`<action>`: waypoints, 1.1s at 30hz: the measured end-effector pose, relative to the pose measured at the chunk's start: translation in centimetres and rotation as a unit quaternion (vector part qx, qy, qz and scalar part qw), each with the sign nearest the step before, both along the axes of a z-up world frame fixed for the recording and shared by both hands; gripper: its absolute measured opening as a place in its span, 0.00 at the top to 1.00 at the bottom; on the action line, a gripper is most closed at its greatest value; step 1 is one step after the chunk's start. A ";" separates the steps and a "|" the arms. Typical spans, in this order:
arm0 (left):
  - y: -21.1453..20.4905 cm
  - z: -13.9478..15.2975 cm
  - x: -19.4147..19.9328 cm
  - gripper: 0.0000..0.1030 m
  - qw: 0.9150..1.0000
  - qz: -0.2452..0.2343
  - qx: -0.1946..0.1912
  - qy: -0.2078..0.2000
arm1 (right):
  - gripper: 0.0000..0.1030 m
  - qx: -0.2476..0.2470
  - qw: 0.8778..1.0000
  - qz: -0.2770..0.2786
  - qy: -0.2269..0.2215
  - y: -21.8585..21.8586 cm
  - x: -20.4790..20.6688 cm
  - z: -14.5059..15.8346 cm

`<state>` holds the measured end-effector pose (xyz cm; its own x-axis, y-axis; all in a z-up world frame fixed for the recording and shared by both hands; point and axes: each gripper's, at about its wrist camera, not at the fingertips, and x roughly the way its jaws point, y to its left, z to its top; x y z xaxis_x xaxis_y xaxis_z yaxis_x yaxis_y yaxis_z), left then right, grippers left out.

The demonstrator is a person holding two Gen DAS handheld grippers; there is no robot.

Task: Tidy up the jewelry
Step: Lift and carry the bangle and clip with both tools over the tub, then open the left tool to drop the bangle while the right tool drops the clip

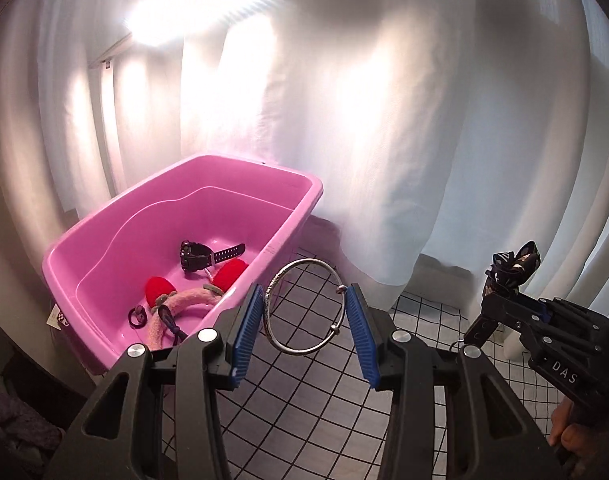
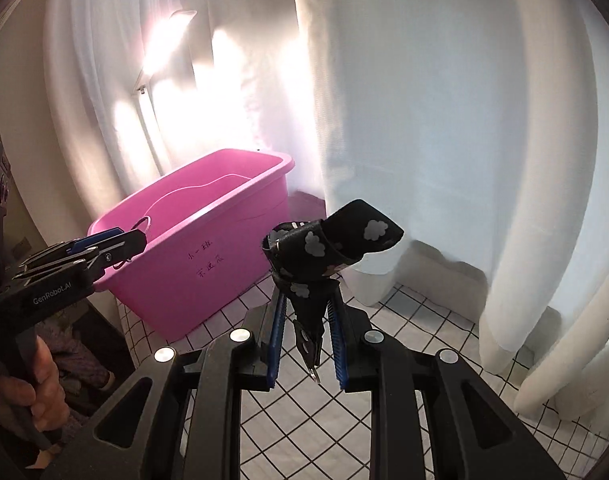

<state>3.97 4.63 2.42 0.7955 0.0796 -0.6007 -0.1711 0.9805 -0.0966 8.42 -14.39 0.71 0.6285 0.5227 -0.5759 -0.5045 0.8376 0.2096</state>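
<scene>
Two loads: my left gripper (image 1: 306,320) clamps the silver bangle (image 1: 304,307), pink tub (image 1: 208,216) at ten o'clock, nearer it; my right gripper (image 2: 306,338) pinches the black bow (image 2: 328,244).

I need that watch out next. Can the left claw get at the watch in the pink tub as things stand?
Probably not yet: the left claw is shut on a silver bangle. The watch itself lies uncovered in the open pink tub.
</scene>
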 end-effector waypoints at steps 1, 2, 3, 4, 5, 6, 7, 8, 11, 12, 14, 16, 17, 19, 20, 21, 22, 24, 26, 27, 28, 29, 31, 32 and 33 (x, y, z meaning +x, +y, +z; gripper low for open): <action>1.1 0.5 0.0 0.59 1.000 0.004 0.000 -0.006 | 0.80 0.000 1.000 0.005 -0.004 1.1 0.4 0.5; 2.3 1.2 -0.2 0.59 1.000 0.008 0.000 -0.011 | 0.80 0.002 1.000 0.010 -0.007 2.2 0.7 1.1; 3.4 1.8 -0.2 0.59 1.000 0.012 0.000 -0.016 | 0.80 0.006 1.000 0.016 -0.010 3.4 1.2 1.5; 4.6 2.3 -0.2 0.59 1.000 0.017 0.001 -0.019 | 0.80 0.008 1.000 0.021 -0.013 4.6 1.6 1.9; 5.8 2.7 -0.1 0.59 1.000 0.022 0.001 -0.022 | 0.80 0.009 0.999 0.026 -0.017 5.8 1.9 2.3; 7.0 3.0 0.0 0.59 0.999 0.027 0.001 -0.024 | 0.80 0.010 0.999 0.030 -0.020 6.8 2.2 2.8; 8.0 3.3 0.2 0.59 0.999 0.032 0.001 -0.024 | 0.80 0.012 0.999 0.035 -0.021 7.9 2.6 3.2; 9.2 3.5 0.5 0.59 0.999 0.037 0.000 -0.022 | 0.80 0.014 0.999 0.041 -0.019 9.0 3.1 3.5; 12.0 3.5 1.3 0.59 0.999 0.050 -0.005 -0.012 | 0.80 0.016 0.998 0.060 -0.015 12.1 4.4 4.3; 12.9 3.3 1.6 0.59 0.999 0.053 -0.007 -0.009 | 0.80 0.014 0.998 0.066 -0.014 13.3 4.9 4.5; 14.7 2.8 2.3 0.59 0.998 0.059 -0.016 0.000 | 0.80 0.015 0.997 0.076 -0.007 15.3 5.9 4.6; 16.3 2.2 3.0 0.59 0.998 0.063 -0.024 0.011 | 0.80 0.014 0.996 0.082 0.007 16.8 7.1 4.3; 17.0 1.8 3.4 0.59 0.997 0.065 -0.027 0.016 | 0.80 0.013 0.996 0.085 0.014 17.6 7.8 4.2; 18.2 1.2 4.1 0.59 0.997 0.068 -0.034 0.026 | 0.80 0.010 0.996 0.088 0.030 19.2 9.3 3.7; 18.7 0.9 4.4 0.59 0.996 0.070 -0.038 0.031 | 0.80 0.008 0.995 0.090 0.038 19.8 10.0 3.4; 19.2 0.6 4.7 0.59 0.996 0.071 -0.041 0.036 | 0.80 0.004 0.995 0.091 0.046 20.6 10.7 3.2; 19.6 0.3 5.1 0.59 0.996 0.073 -0.043 0.043 | 0.80 -0.001 0.994 0.092 0.055 21.2 11.3 2.9; 20.3 -0.2 5.8 0.59 0.994 0.075 -0.049 0.057 | 0.80 -0.011 0.992 0.096 0.075 22.6 12.6 2.3; 20.8 -0.9 6.5 0.59 0.993 0.075 -0.057 0.076 | 0.80 -0.024 0.990 0.098 0.096 23.6 13.7 1.4; 21.1 -1.3 6.9 0.58 0.992 0.074 -0.059 0.085 | 0.80 -0.029 0.989 0.100 0.109 24.1 14.3 0.8; 21.3 -1.6 7.3 0.58 0.991 0.075 -0.060 0.093 | 0.80 -0.032 0.987 0.102 0.122 24.7 14.9 0.4; 21.5 -1.9 7.7 0.58 0.990 0.075 -0.062 0.102 | 0.80 -0.036 0.985 0.102 0.133 25.1 15.4 0.0; 21.9 -2.3 8.3 0.58 0.988 0.075 -0.071 0.117 | 0.80 -0.046 0.982 0.101 0.152 25.9 16.2 -0.9; 22.1 -2.5 8.6 0.57 0.987 0.075 -0.076 0.123 | 0.80 -0.052 0.981 0.100 0.160 26.2 16.6 -1.3; 22.3 -2.7 8.8 0.57 0.986 0.074 -0.080 0.129 | 0.80 -0.058 0.979 0.098 0.167 26.6 17.1 -1.5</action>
<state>12.81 26.89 -0.33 0.6021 0.0715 -0.7952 -0.3508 0.9184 -0.1829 25.49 12.16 -0.83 0.2900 0.5336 -0.7945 -0.5774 0.7596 0.2994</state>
